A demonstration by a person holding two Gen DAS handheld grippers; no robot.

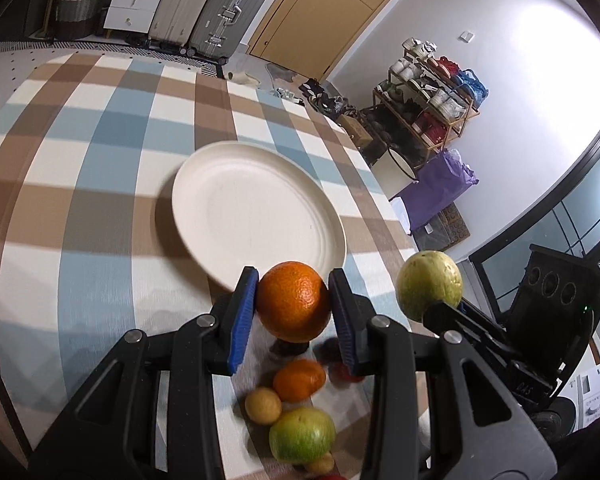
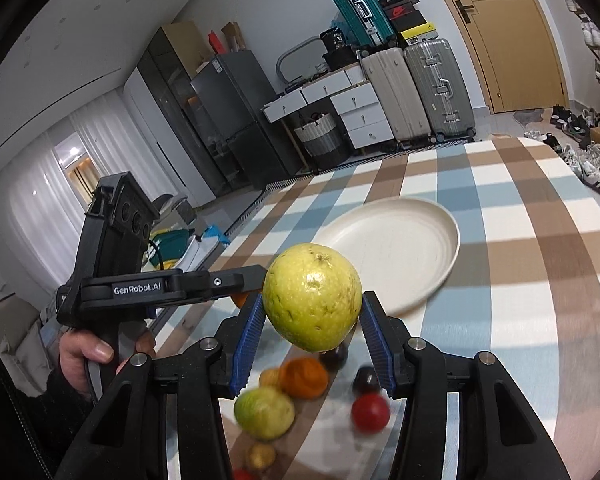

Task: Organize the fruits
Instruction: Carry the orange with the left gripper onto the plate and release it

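Mid-carry on the fruit sort, both grabs done; left gripper (image 1: 293, 307) clamped on an orange (image 1: 293, 306), blue pads flat against both sides, jaws fairly narrow, fruit clear of the tablecloth (image 1: 80, 152) w/ its shadow underneath; right gripper (image 2: 312, 322) set wider around a yellow-green guava-looking fruit (image 2: 313, 297), left pad touching, right pad close against the other side, fruit clearly up off the cloth so prob a proper hold; same fruit visible from the left cam too, just right of the orange.

White plate (image 1: 256, 216) sitting empty ahead of both grippers, near edge just past the orange in the left view; looks like the obvious drop spot.

Leftovers down below on the cloth, blurry: smaller orange (image 1: 299, 380), green apple-ish fruit (image 1: 302, 435), small yellow one (image 1: 263, 405), red one (image 2: 370, 411), a couple of dark round ones (image 2: 366, 379); not yet sorted.

Next move, best guess: forward over the plate, lower till fruit nearly touches, then ease jaws apart; both round so prone to rolling off that shallow rim if dropped from height; also worth keeping the two grippers from bumping, since side by side and close; a hand (image 2: 85, 354) on the left grip's handle visible in the right cam.
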